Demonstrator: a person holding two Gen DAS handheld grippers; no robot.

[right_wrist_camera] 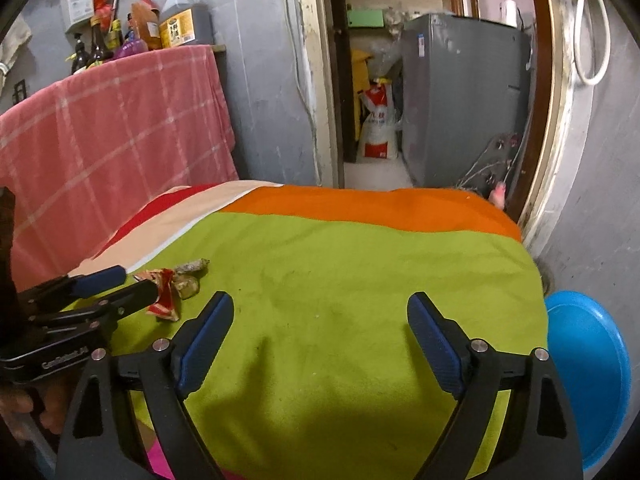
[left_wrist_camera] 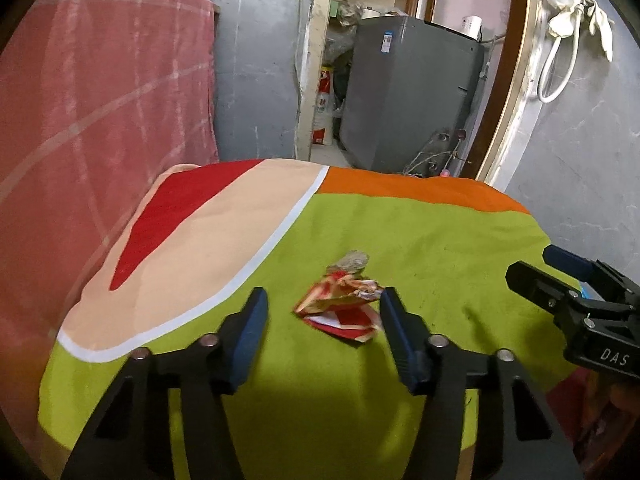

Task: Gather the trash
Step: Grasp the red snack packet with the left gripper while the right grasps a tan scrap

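- The crumpled red-and-white paper wrapper [left_wrist_camera: 340,312] lies on the green field of the bright patchwork cloth [left_wrist_camera: 420,240] that covers the tabletop, toward its left side, well back from the near edge.
- A small greyish-brown scrap of crushed foil or paper [left_wrist_camera: 350,261] sits touching the wrapper's far side.
- The left gripper [left_wrist_camera: 322,314] stands part spread, with the wrapper between its blue pads; the right pad looks just beside the paper, the left one clear of it, so nothing is pinched yet.
- The right gripper [right_wrist_camera: 320,324] hangs spread wide over bare green cloth, holding nothing.
- To do this well, I'd say sink the left fingertips low enough to catch the wrapper's bulk without snagging the cloth, then squeeze evenly.
- The round blue plastic basin [right_wrist_camera: 588,380] beyond the right edge may be the drop point.
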